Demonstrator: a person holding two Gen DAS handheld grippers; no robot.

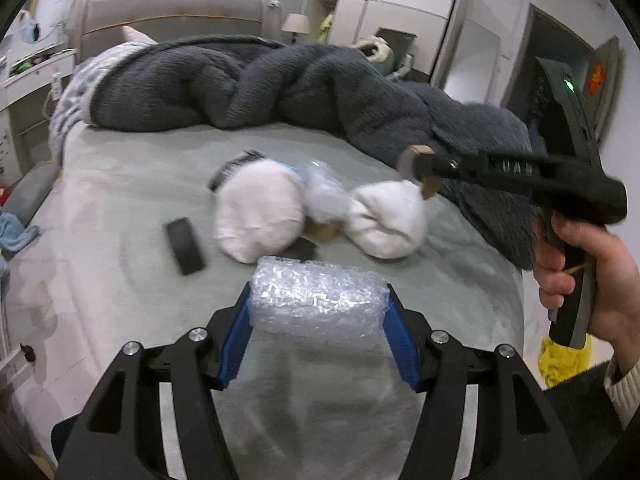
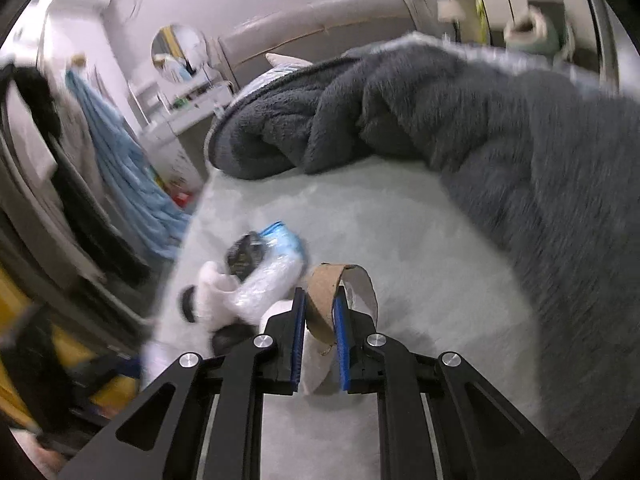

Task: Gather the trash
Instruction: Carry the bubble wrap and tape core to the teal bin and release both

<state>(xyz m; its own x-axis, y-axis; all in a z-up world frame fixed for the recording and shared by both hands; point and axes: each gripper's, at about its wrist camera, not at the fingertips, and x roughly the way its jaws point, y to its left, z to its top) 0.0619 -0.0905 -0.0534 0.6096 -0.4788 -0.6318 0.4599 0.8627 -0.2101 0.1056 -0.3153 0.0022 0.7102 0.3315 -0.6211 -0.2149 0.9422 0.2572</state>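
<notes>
We've got the left gripper [image 1: 318,312] pinching a bubble wrap roll [image 1: 318,302] over the bed [image 1: 120,184], the right gripper [image 2: 320,312] squeezing a flattened cardboard tube [image 2: 326,300], more trash just ahead.

The left gripper [image 1: 319,312] is cut off by the left wrist view's lower edge, and its pads are partly covered by the bubble wrap [image 1: 318,300]. The white bundles [image 1: 260,216] and the clear bag [image 1: 320,192] between them are smeared by blur. A brown item [image 1: 320,232] behind them is mostly hidden. The hand [image 1: 592,276] runs off the right edge.

In the right wrist view, the card tube [image 2: 324,296] has its lower end hidden between the pads. The trash pile [image 2: 256,276] is blurred, and a dark piece [image 2: 226,340] under it cannot be identified. The clutter [image 2: 48,360] at the left edge is too smeared to read.
</notes>
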